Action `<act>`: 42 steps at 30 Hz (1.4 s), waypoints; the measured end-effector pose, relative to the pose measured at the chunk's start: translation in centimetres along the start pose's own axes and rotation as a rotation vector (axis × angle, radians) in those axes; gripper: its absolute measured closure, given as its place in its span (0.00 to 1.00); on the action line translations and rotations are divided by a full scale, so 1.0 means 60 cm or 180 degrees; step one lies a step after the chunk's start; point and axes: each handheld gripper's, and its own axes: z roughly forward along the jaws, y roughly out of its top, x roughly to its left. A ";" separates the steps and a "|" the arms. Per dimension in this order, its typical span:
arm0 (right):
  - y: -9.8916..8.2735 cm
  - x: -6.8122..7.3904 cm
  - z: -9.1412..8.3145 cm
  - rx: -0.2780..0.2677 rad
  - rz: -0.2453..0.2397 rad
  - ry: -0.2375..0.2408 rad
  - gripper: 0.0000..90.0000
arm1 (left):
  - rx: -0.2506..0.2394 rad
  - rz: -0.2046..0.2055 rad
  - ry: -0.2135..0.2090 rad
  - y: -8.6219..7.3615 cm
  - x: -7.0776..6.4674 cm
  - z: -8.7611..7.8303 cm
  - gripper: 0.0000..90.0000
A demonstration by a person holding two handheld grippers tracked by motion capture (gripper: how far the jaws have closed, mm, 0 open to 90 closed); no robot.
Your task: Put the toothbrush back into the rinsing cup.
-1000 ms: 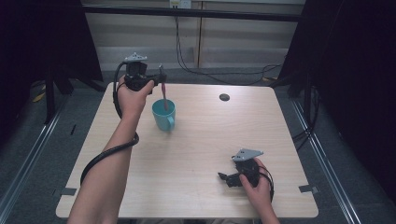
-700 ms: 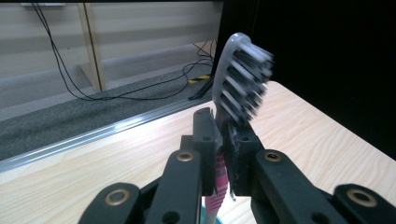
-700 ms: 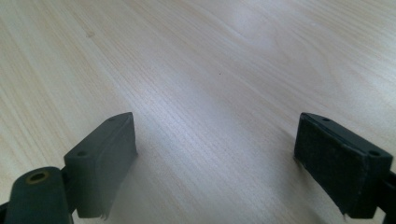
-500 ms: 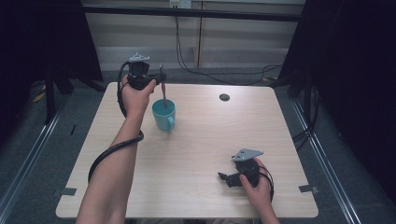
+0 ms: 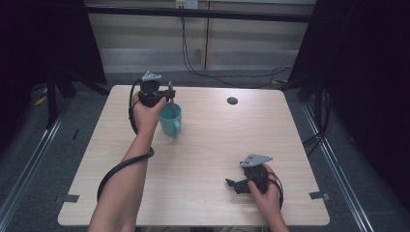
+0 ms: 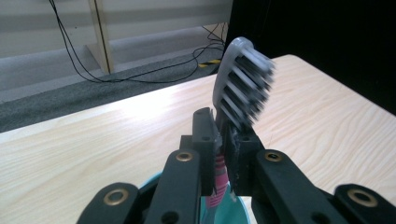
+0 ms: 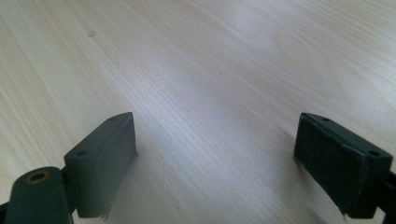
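Held a toothbrush (image 6: pixel 243 84) tight in the left gripper (image 5: pixel 167 94) jaws, handle down inside the teal cup (image 5: pixel 170 120) at ten o'clock on the tabletop (image 5: pixel 212 145). Rested the right gripper (image 5: pixel 232 183) at five o'clock, jaws wide apart and empty.

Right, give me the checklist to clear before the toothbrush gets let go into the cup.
1. Left gripper clamped on the toothbrush: ok, jaws shut on its neck.
2. Brush above the teal cup: ok, pink handle reaches into it.
3. Handle touching the cup's bottom: cannot tell.
4. Cup upright on the table: ok.
5. Right gripper out of the way: ok, open, low near the table's front edge.
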 end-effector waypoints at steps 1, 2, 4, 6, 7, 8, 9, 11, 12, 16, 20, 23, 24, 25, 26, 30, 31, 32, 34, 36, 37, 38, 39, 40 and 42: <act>0.000 0.000 0.000 0.0001 0.0003 0.0001 0.14 | 0.0024 0.0008 -0.0005 -0.004 -0.002 0.002 0.93; 0.000 0.000 0.000 0.0001 0.0000 0.0000 0.14 | 0.0024 0.0008 -0.0005 -0.004 -0.002 0.002 0.93; 0.000 0.000 0.000 -0.0001 -0.0006 0.0002 0.14 | 0.0047 0.0022 -0.0002 -0.013 -0.005 0.007 0.93; 0.000 0.001 0.000 0.0000 -0.0011 0.0004 0.14 | 0.0086 0.0039 -0.0014 -0.021 -0.009 0.012 0.93; 0.000 0.001 0.000 0.0001 -0.0013 0.0004 0.14 | 0.0086 0.0040 -0.0020 -0.027 -0.011 0.015 0.93; 0.000 0.001 0.000 -0.0002 -0.0016 0.0006 0.14 | 0.0107 0.0047 -0.0018 -0.031 -0.012 0.017 0.93; 0.000 0.000 0.000 -0.0003 -0.0024 0.0006 0.14 | 0.0114 0.0043 -0.0023 -0.035 -0.013 0.018 0.93; 0.000 0.000 0.000 -0.0004 -0.0029 0.0012 0.14 | 0.0089 0.0016 -0.0028 -0.041 -0.011 0.018 0.92; 0.000 0.000 0.000 -0.0004 -0.0029 0.0012 0.14 | 0.0089 0.0016 -0.0028 -0.041 -0.011 0.018 0.92; 0.000 0.001 0.001 -0.0001 -0.0030 0.0027 0.14 | 0.0108 0.0018 -0.0054 -0.044 -0.015 0.016 0.90; 0.001 0.002 0.001 0.0002 -0.0030 0.0031 0.14 | 0.0143 0.0056 -0.0087 -0.050 -0.019 0.016 0.87; 0.001 0.002 0.001 -0.0004 -0.0044 0.0033 0.14 | 0.0157 0.0051 -0.0106 -0.058 -0.020 0.016 0.84; 0.001 0.002 0.001 -0.0005 -0.0045 0.0035 0.14 | 0.0162 0.0051 -0.0103 -0.060 -0.021 0.016 0.82; 0.001 0.002 0.001 -0.0006 -0.0052 0.0036 0.14 | 0.0162 0.0057 -0.0100 -0.062 -0.022 0.016 0.80; 0.001 0.002 0.001 -0.0006 -0.0057 0.0038 0.14 | 0.0184 0.0080 -0.0096 -0.062 -0.023 0.016 0.77; 0.001 0.003 0.002 -0.0003 -0.0053 0.0047 0.14 | 0.0213 0.0096 -0.0129 -0.061 -0.027 0.010 0.62; 0.002 0.003 0.002 -0.0002 -0.0050 0.0048 0.14 | 0.0226 0.0097 -0.0115 -0.061 -0.028 0.008 0.58; 0.002 0.004 0.002 0.0000 -0.0048 0.0051 0.14 | 0.0214 0.0066 -0.0110 -0.061 -0.029 0.006 0.55; 0.002 0.004 0.002 0.0004 -0.0058 0.0047 0.14 | 0.0228 0.0086 -0.0099 -0.061 -0.028 0.003 0.49; 0.002 0.005 0.003 0.0001 -0.0050 0.0053 0.14 | 0.0248 0.0075 -0.0077 -0.064 -0.028 -0.003 0.47; 0.003 0.005 0.003 -0.0004 -0.0061 0.0055 0.14 | 0.0241 0.0072 -0.0072 -0.066 -0.027 -0.006 0.46; 0.003 0.005 0.003 -0.0009 -0.0073 0.0062 0.14 | 0.0254 0.0083 -0.0053 -0.068 -0.026 -0.009 0.43; 0.003 0.006 0.003 0.0000 -0.0074 0.0073 0.14 | 0.0261 0.0081 -0.0026 -0.071 -0.024 -0.015 0.39; 0.003 0.006 0.003 0.0000 -0.0074 0.0073 0.14 | 0.0261 0.0081 -0.0026 -0.071 -0.024 -0.015 0.37; 0.004 0.007 0.004 -0.0001 -0.0071 0.0079 0.14 | 0.0300 0.0060 0.0001 -0.074 -0.019 -0.020 0.32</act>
